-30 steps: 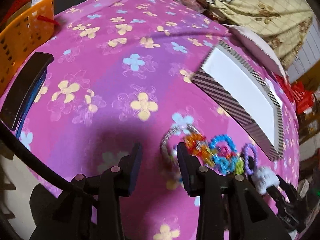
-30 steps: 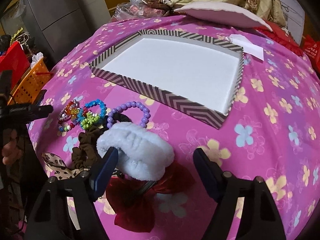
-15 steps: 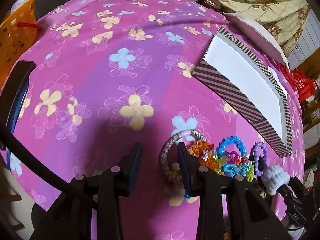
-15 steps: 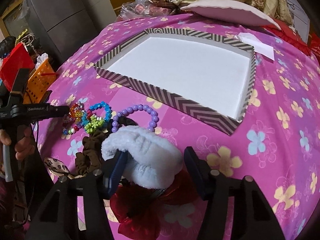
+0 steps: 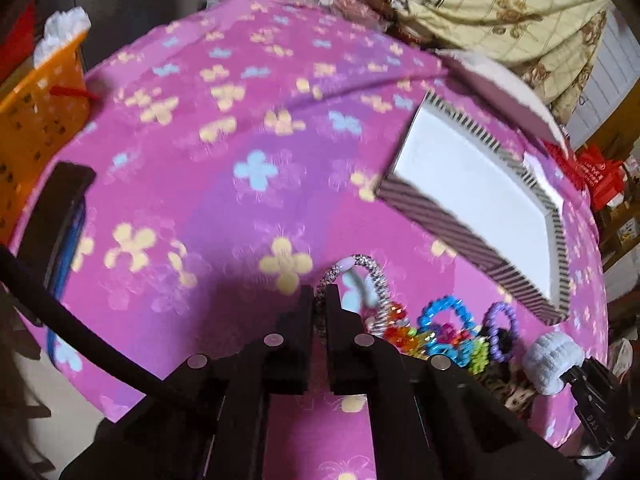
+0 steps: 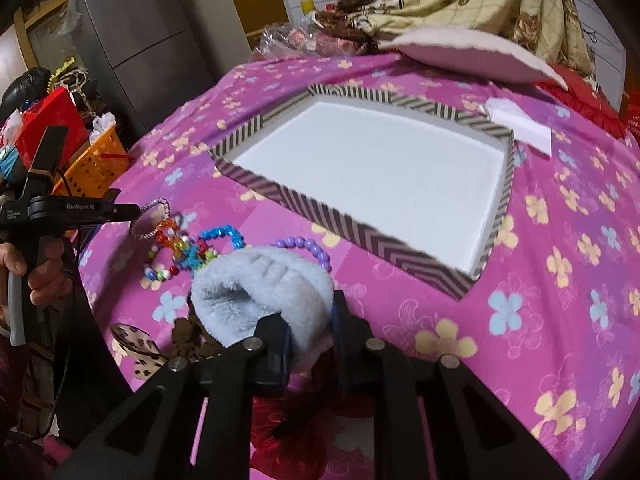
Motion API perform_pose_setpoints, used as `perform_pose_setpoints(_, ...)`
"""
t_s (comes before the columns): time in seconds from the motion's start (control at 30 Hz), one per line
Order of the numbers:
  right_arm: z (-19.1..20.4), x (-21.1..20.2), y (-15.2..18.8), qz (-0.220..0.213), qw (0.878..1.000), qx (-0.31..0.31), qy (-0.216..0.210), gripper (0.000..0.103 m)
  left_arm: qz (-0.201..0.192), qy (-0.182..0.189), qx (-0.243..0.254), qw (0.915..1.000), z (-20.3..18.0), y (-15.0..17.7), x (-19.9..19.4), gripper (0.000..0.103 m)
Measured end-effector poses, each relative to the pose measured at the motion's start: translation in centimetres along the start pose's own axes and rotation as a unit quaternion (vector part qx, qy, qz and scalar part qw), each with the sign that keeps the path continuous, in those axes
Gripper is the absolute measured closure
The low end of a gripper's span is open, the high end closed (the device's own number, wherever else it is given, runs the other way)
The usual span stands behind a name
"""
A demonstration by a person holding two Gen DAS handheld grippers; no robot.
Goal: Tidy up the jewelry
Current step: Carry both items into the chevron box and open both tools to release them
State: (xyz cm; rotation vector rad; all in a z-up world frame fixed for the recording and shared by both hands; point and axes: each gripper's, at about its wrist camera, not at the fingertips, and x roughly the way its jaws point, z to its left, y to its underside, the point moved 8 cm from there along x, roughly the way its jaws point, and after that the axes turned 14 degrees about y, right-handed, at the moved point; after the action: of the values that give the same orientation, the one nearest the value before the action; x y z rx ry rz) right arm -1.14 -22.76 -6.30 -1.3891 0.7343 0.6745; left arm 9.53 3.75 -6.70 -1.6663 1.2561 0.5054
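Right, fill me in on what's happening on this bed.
A person is sorting jewelry on the pink flowered bedspread. The left hand-held gripper has just closed on a silvery sparkly ring bracelet; the right hand-held gripper has just closed on a fluffy white scrunchie. The striped white-lined box tray is still empty.

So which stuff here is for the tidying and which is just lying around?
For the job:
silver bangle
fluffy white scrunchie
purple bead bracelet
colourful bead bracelets
striped tray

Just lying about:
orange basket
patterned blanket
grey cabinet
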Motion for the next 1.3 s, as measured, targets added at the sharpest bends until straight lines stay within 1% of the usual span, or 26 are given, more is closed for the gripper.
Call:
perform_pose_setpoints(0.17, -0.7, -1.2, -1.8, -0.018, 1.0, 0.013, 0.0, 0.086, -0.015, 0.02, 0.012, 0.9996, -2.0, -1.6, -1.5, 0.081)
perform_pose_setpoints(0.3, -2.0, -1.4, -3.6, -0.03, 0.999, 0.03, 0.016, 0.086, -0.018, 0.036, 0.025, 0.9989, -4.5, -3.0, -1.0, 0.081)
perform_pose_setpoints(0.43, -4.5, 0.2, -5.6, -0.018, 0.997, 0.052, 0.045, 0.086, -0.016, 0.042, 0.035, 0.9984, -7.0, -5.1, 1.0, 0.081)
perform_pose_setpoints(0.53, -6.4, 1.9, -6.6, 0.0, 0.996, 0.069, 0.053, 0.086, -0.006, 0.045, 0.03, 0.9985, -8.3, -6.7, 3.6, 0.081)
perform_pose_setpoints(0.6, -7.6, 3.1, -7.0, 0.011, 0.995, 0.08, 0.065, 0.086, -0.004, 0.037, 0.032, 0.9988, -8.6, -7.7, 5.2, 0.081)
perform_pose_setpoints(0.7, -8.8, 5.2, -7.0, 0.036, 0.993, 0.079, 0.078, 0.086, 0.004, 0.022, 0.028, 0.9993, -8.6, -8.6, 7.3, 0.081)
perform_pose_setpoints(0.77, -9.1, 6.2, -6.7, 0.051, 0.993, 0.069, 0.086, 0.086, 0.014, 0.002, 0.026, 0.9996, -8.0, -8.9, 9.0, 0.081)
perform_pose_setpoints(0.9, -9.8, 7.4, -5.8, 0.072, 0.991, 0.056, 0.093, 0.086, 0.034, -0.037, 0.027, 0.9984, -6.7, -8.7, 10.9, 0.081)
perform_pose_setpoints(0.97, -10.2, 7.5, -5.5, 0.078, 0.991, 0.048, 0.094, 0.086, 0.042, -0.043, 0.027, 0.9978, -6.2, -8.3, 11.1, 0.081)
perform_pose_setpoints(1.03, -10.2, 7.6, -5.4, 0.082, 0.992, 0.038, 0.086, 0.086, 0.047, -0.048, 0.032, 0.9972, -6.1, -7.9, 11.1, 0.081)
perform_pose_setpoints(1.13, -9.9, 7.8, -5.2, 0.094, 0.992, 0.001, 0.089, 0.086, 0.056, -0.062, 0.054, 0.995, -6.3, -6.8, 10.8, 0.081)
perform_pose_setpoints(1.2, -9.8, 7.9, -5.3, 0.097, 0.991, -0.011, 0.091, 0.082, 0.061, -0.061, 0.056, 0.9947, -6.3, -6.1, 10.5, 0.081)
perform_pose_setpoints(1.3, -9.7, 7.7, -5.5, 0.094, 0.992, -0.011, 0.083, 0.072, 0.053, -0.06, 0.055, 0.9953, -6.2, -6.1, 10.0, 0.081)
